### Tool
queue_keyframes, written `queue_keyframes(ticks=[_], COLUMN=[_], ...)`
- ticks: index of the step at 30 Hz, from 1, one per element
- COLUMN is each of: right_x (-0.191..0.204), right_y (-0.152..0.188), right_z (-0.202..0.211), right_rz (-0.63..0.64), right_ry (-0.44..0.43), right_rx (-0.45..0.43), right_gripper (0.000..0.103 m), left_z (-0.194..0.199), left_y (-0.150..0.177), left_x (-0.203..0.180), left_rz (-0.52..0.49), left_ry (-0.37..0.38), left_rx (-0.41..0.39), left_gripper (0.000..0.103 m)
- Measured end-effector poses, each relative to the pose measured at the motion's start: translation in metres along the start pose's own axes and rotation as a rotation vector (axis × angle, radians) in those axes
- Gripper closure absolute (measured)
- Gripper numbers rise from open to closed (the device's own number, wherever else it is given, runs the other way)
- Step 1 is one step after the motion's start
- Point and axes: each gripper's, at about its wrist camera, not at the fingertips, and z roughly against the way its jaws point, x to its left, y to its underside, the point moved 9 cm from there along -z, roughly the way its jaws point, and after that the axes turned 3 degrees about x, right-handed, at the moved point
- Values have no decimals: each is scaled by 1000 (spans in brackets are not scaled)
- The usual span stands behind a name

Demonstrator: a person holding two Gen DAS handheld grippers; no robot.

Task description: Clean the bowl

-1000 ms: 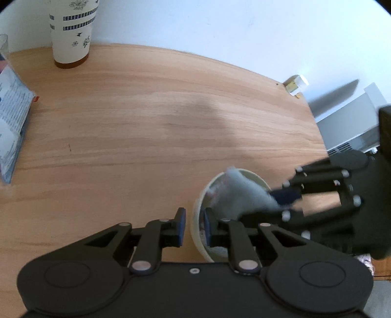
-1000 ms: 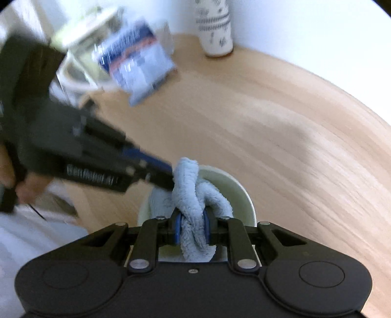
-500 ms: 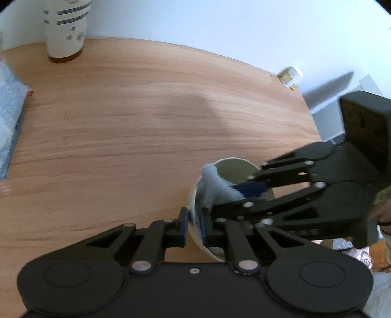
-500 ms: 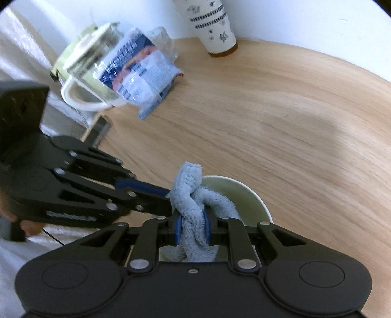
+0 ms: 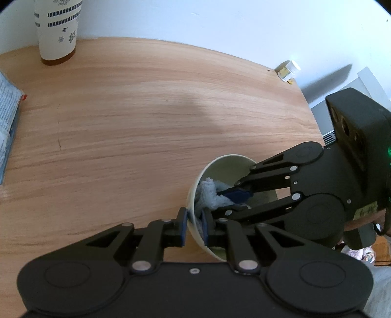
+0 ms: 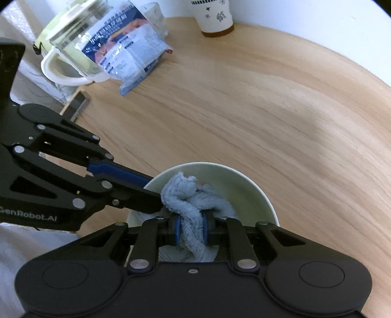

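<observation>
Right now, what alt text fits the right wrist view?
The right gripper clamps a blue-grey cloth inside a pale bowl, whose rim the left gripper pinches. Behind, on the wooden table, sit a jug, packet and cup.

One bowl [image 5: 221,166] — one cloth [image 6: 188,195]

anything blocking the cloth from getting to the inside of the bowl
Nothing visible. The right gripper has the cloth already down inside the bowl, whose rim the left gripper pinches.

Both wrist views close, steeply downward, from opposite sides; share bowl [image 5: 221,168] [image 6: 246,186] and table [image 5: 122,122] [image 6: 268,110].
</observation>
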Motion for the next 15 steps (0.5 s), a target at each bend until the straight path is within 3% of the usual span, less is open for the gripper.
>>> queue_keyframes(ticks=[3, 6, 10, 15], right_x=[-1, -3, 3, 1], right_y=[2, 3, -3, -7], right_z=[11, 25, 45, 37], right_rz=[-12, -13, -10, 12], right_ry=[70, 98, 27, -27], right_rx=[18, -7, -101, -130], right_gripper=[83, 83, 83, 83], left_z=[4, 6, 3, 3], left_y=[-1, -1, -1, 0], left_x=[-2, -3, -1, 2], left_rz=[-16, -16, -11, -2], left_ry=[-12, 8, -8, 24], left_rx=[-6, -6, 5, 14], left_gripper=[88, 77, 80, 85])
